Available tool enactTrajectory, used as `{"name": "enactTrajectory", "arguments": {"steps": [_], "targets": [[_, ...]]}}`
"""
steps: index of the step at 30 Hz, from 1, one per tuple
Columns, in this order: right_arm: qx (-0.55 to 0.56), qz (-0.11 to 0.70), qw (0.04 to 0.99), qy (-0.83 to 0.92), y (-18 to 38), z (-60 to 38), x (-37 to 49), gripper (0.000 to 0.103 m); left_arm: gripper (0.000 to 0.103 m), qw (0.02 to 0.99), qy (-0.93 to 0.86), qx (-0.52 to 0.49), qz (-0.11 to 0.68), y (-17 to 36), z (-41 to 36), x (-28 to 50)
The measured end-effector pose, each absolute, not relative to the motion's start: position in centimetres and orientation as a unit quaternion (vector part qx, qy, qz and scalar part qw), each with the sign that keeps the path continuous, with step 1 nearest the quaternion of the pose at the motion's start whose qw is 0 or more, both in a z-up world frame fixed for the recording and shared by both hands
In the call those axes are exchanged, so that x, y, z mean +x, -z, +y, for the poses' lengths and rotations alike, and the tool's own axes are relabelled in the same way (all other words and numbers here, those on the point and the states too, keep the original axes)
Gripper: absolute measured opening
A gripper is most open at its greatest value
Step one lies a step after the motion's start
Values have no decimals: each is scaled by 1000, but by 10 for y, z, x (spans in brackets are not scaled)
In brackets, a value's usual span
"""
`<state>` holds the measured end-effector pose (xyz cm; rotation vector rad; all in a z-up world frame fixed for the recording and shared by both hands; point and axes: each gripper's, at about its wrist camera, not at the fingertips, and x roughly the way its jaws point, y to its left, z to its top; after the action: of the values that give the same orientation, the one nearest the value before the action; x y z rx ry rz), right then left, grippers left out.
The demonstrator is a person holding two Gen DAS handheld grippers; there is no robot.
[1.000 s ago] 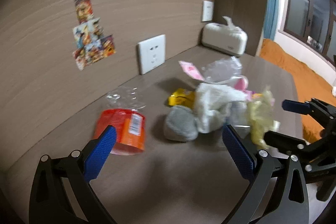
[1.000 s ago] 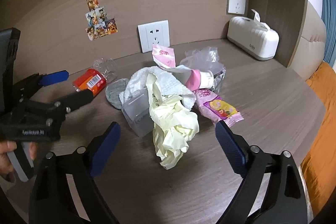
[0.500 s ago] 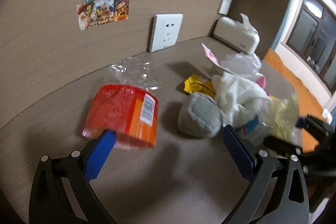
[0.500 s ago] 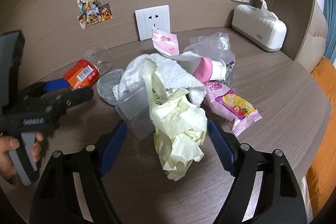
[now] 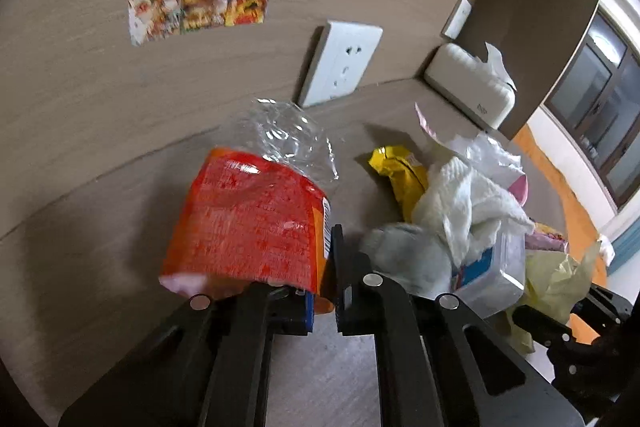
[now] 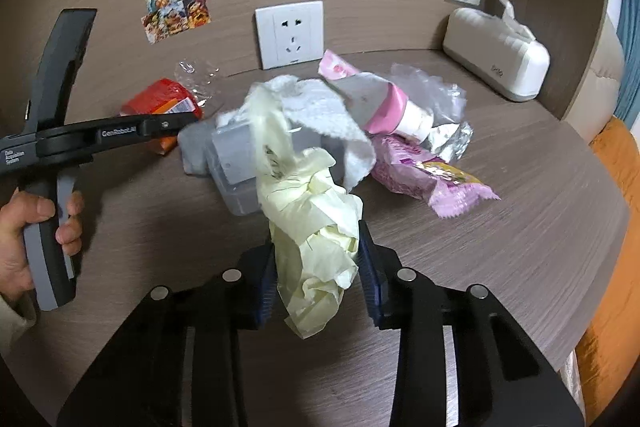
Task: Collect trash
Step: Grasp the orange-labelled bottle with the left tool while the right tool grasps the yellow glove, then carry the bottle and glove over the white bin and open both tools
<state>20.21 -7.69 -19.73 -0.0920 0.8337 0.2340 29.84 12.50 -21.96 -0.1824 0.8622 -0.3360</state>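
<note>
A heap of trash lies on the brown table (image 6: pixel 520 211). My left gripper (image 5: pixel 326 279) is shut, pinching the near right edge of an orange-red snack packet (image 5: pixel 248 223) with clear film (image 5: pixel 288 139) at its far end. In the right wrist view the left gripper (image 6: pixel 168 125) reaches over the orange-red snack packet (image 6: pixel 160 99), with a hand (image 6: pixel 24 223) on its handle. My right gripper (image 6: pixel 318 267) is closing, its blue pads touching both sides of a crumpled pale yellow plastic bag (image 6: pixel 316 227). The right gripper (image 5: pixel 560 327) shows at the left view's lower right.
The heap holds a white paper towel (image 6: pixel 320 111), a grey wad (image 5: pixel 404 259), a clear plastic box (image 6: pixel 236 163), a pink-capped tube (image 6: pixel 384 103), a pink wrapper (image 6: pixel 432 179) and a yellow wrapper (image 5: pixel 400 171). A tissue box (image 6: pixel 496 55) stands back right. Orange bedding (image 6: pixel 612 267) lies past the table's right edge.
My left gripper came down and forward onto the orange-red packet and its jaws went from wide apart to shut on it. My right jaws narrowed around the yellow bag.
</note>
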Motion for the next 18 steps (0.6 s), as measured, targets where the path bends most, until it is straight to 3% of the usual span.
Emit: {"name": "enactTrajectory", "arguments": {"steps": [18], "targets": [[-29, 335, 933, -130, 135, -100, 168, 36, 5, 917, 165, -17, 363, 132, 103, 237]]}}
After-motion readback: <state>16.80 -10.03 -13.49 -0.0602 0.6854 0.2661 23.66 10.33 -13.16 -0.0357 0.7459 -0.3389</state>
